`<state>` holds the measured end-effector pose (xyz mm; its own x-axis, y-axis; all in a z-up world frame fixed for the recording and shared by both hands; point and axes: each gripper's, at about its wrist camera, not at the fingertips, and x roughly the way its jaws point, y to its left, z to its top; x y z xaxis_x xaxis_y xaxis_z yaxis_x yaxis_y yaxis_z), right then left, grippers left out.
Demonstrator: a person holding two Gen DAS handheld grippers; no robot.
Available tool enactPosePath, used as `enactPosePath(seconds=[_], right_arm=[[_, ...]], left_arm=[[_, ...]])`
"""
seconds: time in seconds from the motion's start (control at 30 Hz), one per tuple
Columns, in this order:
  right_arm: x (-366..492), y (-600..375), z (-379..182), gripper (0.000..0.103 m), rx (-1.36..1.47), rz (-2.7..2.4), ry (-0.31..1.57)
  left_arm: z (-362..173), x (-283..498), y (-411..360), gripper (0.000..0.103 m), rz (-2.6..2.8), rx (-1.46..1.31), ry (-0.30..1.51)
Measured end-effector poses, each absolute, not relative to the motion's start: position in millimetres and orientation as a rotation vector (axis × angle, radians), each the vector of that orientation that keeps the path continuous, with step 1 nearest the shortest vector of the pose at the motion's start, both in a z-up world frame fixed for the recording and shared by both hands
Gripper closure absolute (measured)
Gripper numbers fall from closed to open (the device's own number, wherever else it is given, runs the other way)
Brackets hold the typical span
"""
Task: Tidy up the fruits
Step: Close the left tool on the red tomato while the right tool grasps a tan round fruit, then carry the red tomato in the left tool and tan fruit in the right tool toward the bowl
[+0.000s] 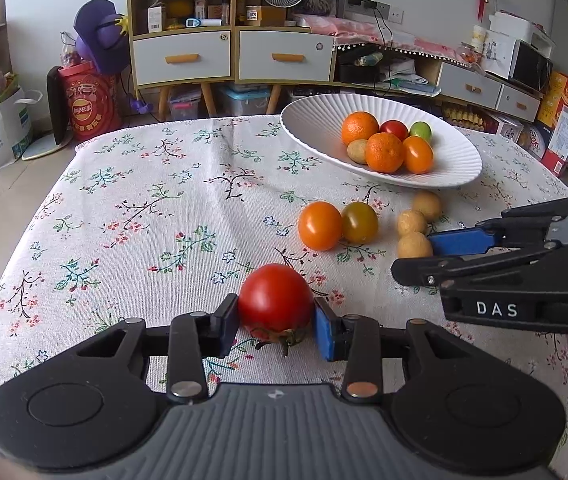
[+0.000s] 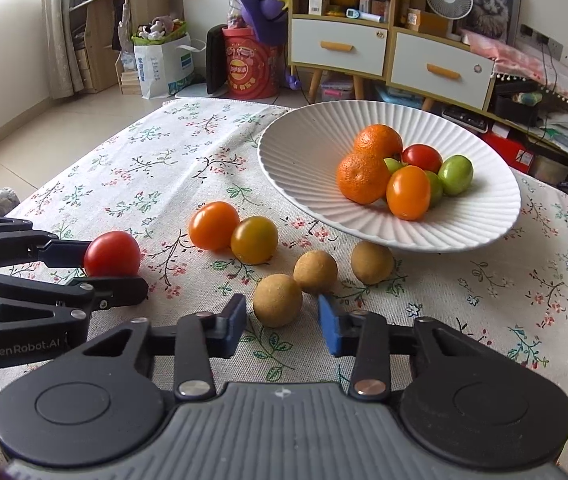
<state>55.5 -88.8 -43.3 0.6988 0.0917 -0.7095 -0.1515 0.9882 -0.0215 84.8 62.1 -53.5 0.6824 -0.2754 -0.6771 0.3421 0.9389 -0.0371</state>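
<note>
Left gripper [image 1: 276, 322] pinches red tomato [image 1: 275, 300] low over the cloth [image 1: 144, 208]; right gripper [image 2: 282, 322] spread around nearest longan [image 2: 277, 300], no contact yet; bowl [image 2: 304, 152] holds seven or eight fruits, count uncertain; six remain outside: three tomatoes, three longans; roughly half done, I judge.

Left matte-black two-finger gripper [image 1: 276, 326]: blue rubber pads [image 1: 326, 334], silver and copper pivot screws, grey ribbed centre plate w/ small star mark, round black discs at 7 and 5 o'clock. Right black gripper [image 2: 282, 322]: same build; "DAS" in white on its side, "GenRobot.AI" on the left's.
</note>
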Motion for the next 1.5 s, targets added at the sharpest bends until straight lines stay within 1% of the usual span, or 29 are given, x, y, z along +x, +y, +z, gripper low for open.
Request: enactPosePath(seconds=[0.03, 0.07, 0.97, 1.5], right_arm=[[55.2, -89.3, -43.0, 0.079, -0.077, 0.138, 0.786], [54.7, -89.5, -42.6, 0.079, -0.074, 0.139, 0.786], [38.4, -116.4, -23.0, 0.080, 0.019, 0.192, 0.740], [39.1, -148.0, -11.1, 0.080, 0.081, 0.157, 0.688]], left_arm=[[-53.5, 84.8, 62.0, 0.060, -0.346, 0.095, 0.743], [-53.6, 84.8, 62.0, 0.060, -0.346, 0.095, 0.743], [-47.5, 83.3, 65.6, 0.060, -0.364, 0.074, 0.733], [-37.6, 89.2, 42.6, 0.060, -0.390, 0.072, 0.707]])
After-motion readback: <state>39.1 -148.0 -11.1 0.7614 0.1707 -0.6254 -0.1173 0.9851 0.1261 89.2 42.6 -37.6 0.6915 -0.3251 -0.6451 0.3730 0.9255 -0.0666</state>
